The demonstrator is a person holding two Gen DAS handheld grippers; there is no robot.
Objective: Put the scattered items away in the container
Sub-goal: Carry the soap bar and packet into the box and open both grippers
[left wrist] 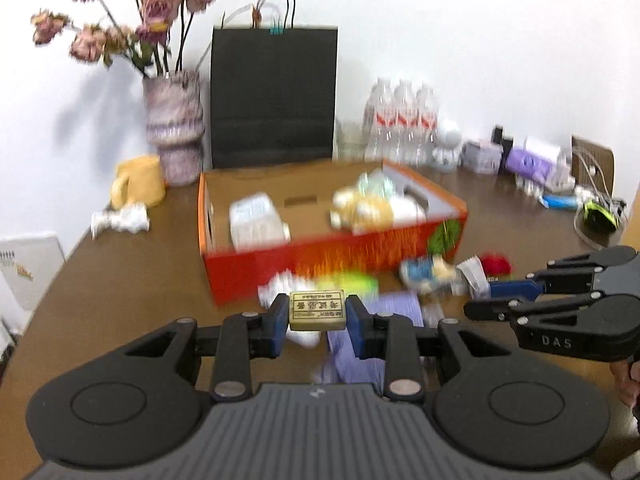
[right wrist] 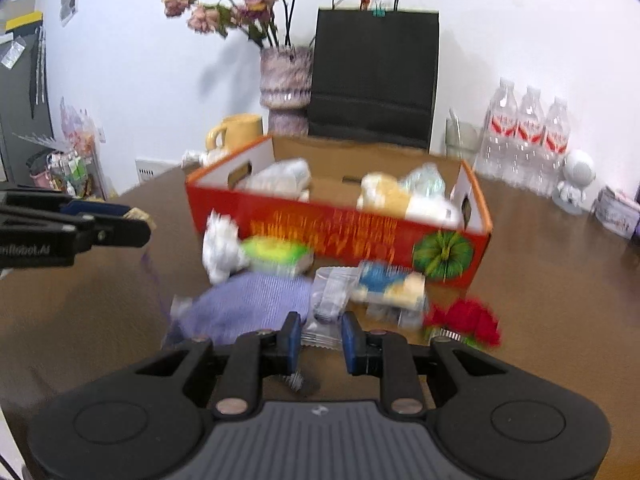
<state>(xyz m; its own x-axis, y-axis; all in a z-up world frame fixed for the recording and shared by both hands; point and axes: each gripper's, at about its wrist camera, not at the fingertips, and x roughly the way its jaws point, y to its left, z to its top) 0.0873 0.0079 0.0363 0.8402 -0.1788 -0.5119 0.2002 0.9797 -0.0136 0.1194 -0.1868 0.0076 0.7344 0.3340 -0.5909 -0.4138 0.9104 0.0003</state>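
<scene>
My left gripper (left wrist: 317,314) is shut on a tan eraser (left wrist: 317,310) and holds it above the table, short of the orange cardboard box (left wrist: 332,258). The box holds a white packet (left wrist: 256,220) and a plush toy (left wrist: 366,208). In front of the box lie a white wad (right wrist: 220,246), a green item (right wrist: 276,254), a purple cloth pouch (right wrist: 252,304), a clear packet (right wrist: 330,292), a blue-and-cream packet (right wrist: 390,284) and a red item (right wrist: 466,320). My right gripper (right wrist: 319,338) is open just above the clear packet; it shows at the right in the left view (left wrist: 496,296).
The brown table (left wrist: 132,272) carries a yellow mug (left wrist: 138,182), a vase of dried flowers (left wrist: 174,128), a black paper bag (left wrist: 274,96), water bottles (left wrist: 400,120), a small white robot figure (right wrist: 576,182) and cables at far right (left wrist: 596,208).
</scene>
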